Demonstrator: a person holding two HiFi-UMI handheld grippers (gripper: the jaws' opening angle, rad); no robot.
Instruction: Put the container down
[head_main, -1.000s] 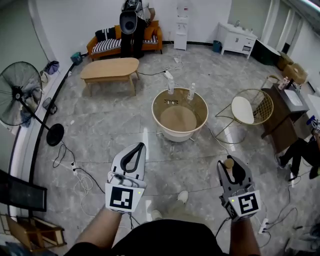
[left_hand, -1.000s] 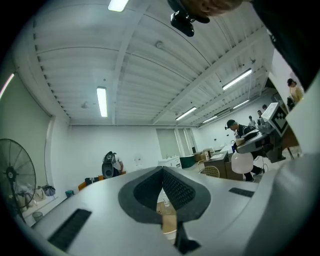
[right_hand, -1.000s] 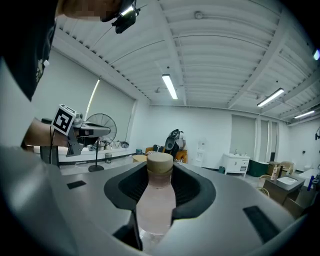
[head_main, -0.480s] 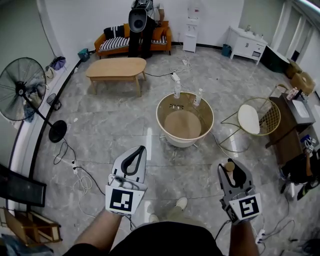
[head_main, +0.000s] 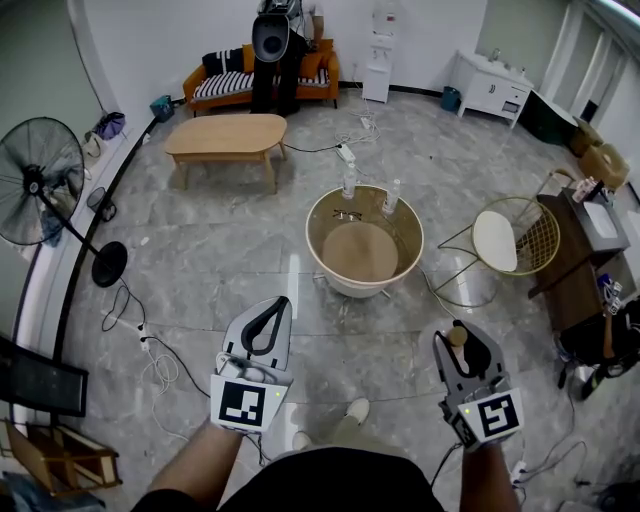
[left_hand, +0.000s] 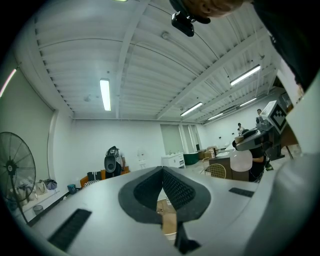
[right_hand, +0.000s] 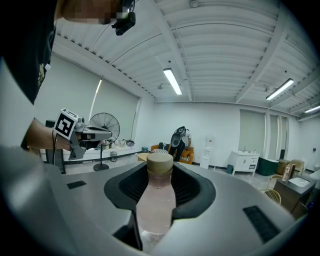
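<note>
Clamped on the bottle (right_hand: 156, 202) in the jaws of the right gripper (right_hand: 159, 172); pressed together, empty, on the left gripper (left_hand: 162, 174). Both above the floor (head_main: 200, 250), near side of the round surface (head_main: 315, 232). Beyond it, coffee table (head_main: 225, 135) and sofa (head_main: 235, 85).

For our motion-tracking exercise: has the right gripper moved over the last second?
No. The right gripper, shut on the bottle, sits about as far below the round table as before.
</note>
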